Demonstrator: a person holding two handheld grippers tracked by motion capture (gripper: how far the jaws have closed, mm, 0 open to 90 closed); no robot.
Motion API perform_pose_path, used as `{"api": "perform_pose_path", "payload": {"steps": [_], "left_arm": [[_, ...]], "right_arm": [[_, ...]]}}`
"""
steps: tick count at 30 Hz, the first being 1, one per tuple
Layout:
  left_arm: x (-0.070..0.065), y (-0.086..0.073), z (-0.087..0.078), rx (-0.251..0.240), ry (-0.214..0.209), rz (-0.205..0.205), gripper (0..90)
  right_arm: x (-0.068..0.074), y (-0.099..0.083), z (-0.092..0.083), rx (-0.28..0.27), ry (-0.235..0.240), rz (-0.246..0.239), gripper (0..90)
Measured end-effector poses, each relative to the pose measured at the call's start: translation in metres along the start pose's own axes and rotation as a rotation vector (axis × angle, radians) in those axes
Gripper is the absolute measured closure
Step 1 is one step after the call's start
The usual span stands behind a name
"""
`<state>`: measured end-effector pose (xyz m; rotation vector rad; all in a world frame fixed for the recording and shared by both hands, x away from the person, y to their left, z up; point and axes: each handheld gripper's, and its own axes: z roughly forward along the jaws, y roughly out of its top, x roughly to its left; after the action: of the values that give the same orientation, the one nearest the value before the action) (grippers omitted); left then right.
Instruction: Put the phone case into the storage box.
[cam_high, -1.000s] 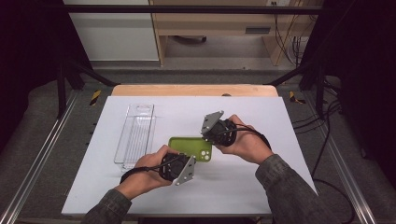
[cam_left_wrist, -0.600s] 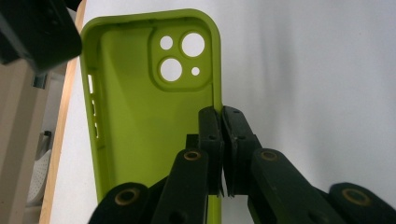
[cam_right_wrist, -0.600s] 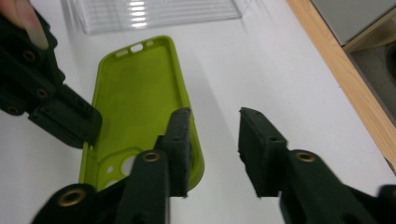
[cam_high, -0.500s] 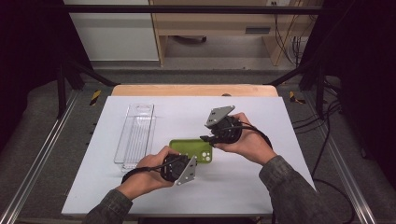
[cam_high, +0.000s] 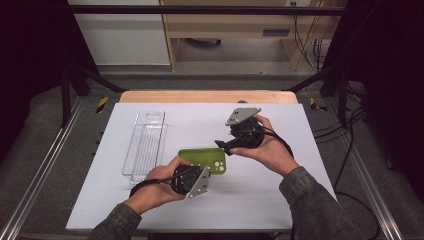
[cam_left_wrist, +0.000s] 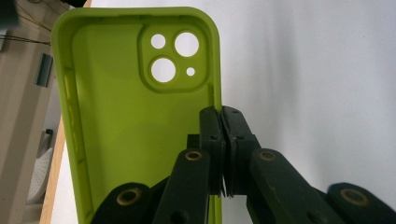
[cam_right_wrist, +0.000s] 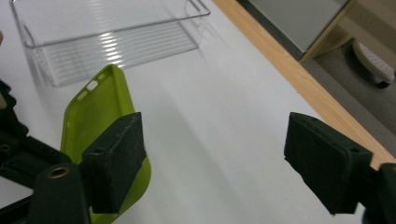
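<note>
The left tongs (cam_left_wrist: 223, 154) are clamped on the long side wall of the green phone case (cam_left_wrist: 116, 121), which lies inside up at the middle of the white tabletop (cam_high: 280, 200). The right tongs (cam_right_wrist: 224, 163) have just been opening and stand wide apart with nothing between them, near the case's right end. A clear tray (cam_high: 145, 142) sits toward the left of the frame.

phone case (cam_high: 202, 159) on table (cam_high: 300, 200) centre — clear tray (cam_high: 145, 142) to its left | both apart
</note>
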<state>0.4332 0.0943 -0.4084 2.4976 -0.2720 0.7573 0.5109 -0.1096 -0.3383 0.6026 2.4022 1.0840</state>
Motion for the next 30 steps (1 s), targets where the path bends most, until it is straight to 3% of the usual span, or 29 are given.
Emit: {"api": "perform_pose_path", "payload": {"steps": [7, 15, 20, 30], "left_arm": [[0.0, -0.003, -0.002, -0.001, 0.008, -0.009, 87.5], [0.002, -0.003, -0.005, -0.005, 0.021, -0.017, 87.5], [0.003, -0.004, -0.008, -0.016, 0.034, -0.029, 87.5], [0.009, -0.009, -0.014, -0.034, 0.068, -0.078, 87.5]], "right_arm": [[-0.007, -0.003, -0.007, -0.054, -0.059, 0.06, 10.1], [-0.013, -0.006, -0.015, -0.087, -0.093, 0.09, 8.5], [-0.02, -0.012, -0.02, -0.126, -0.188, 0.118, 13.1], [-0.027, -0.03, -0.027, -0.182, -0.241, 0.157, 9.5]]}}
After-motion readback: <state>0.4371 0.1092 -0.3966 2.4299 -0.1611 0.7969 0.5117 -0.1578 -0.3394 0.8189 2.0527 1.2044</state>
